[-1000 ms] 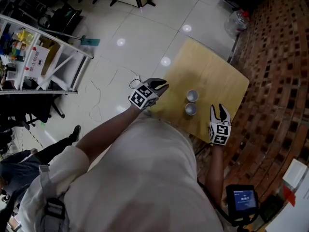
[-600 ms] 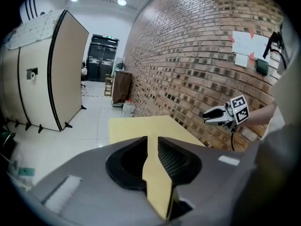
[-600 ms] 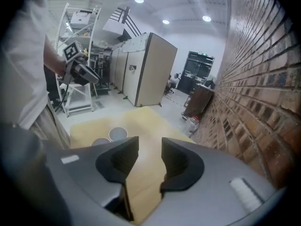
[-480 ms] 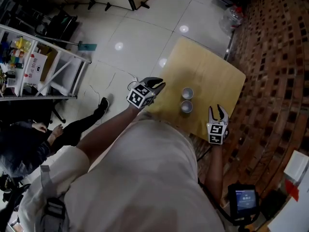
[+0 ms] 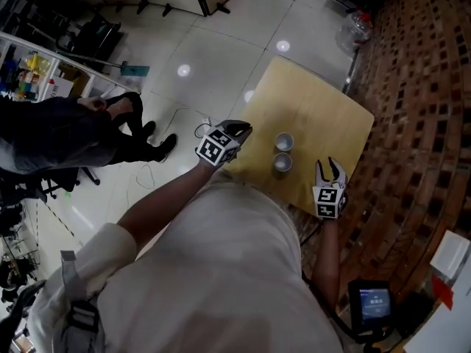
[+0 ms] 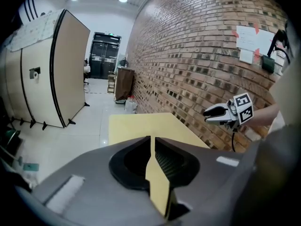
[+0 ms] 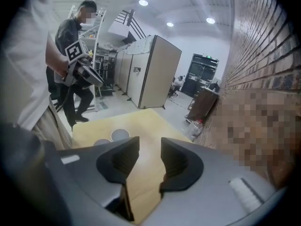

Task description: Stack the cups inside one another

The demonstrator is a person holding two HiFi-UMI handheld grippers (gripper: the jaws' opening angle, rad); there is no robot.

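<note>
Two small grey cups stand upright side by side on the yellow table [image 5: 324, 109], the farther cup [image 5: 284, 141] just behind the nearer cup [image 5: 282, 162]; both also show in the right gripper view, the farther cup [image 7: 120, 134] and the nearer cup [image 7: 101, 142]. My left gripper [image 5: 245, 129] hovers at the table's left edge, left of the cups. Its jaws have just been closing to a thin slit, left gripper [image 6: 152, 141], with nothing between them. My right gripper [image 5: 329, 168] hangs over the table's near right corner, open and empty, right gripper [image 7: 150, 147].
A brick wall [image 5: 419, 123] runs along the table's right side. A person in dark clothes [image 5: 66, 131] stands on the tiled floor at left, by a white shelf rack [image 5: 44, 57]. A plastic bottle [image 5: 355, 28] lies beyond the table. A small screen [image 5: 372, 304] sits at lower right.
The person on the floor at left has walked further into view. Both grippers and the two cups have stayed about where they were.
</note>
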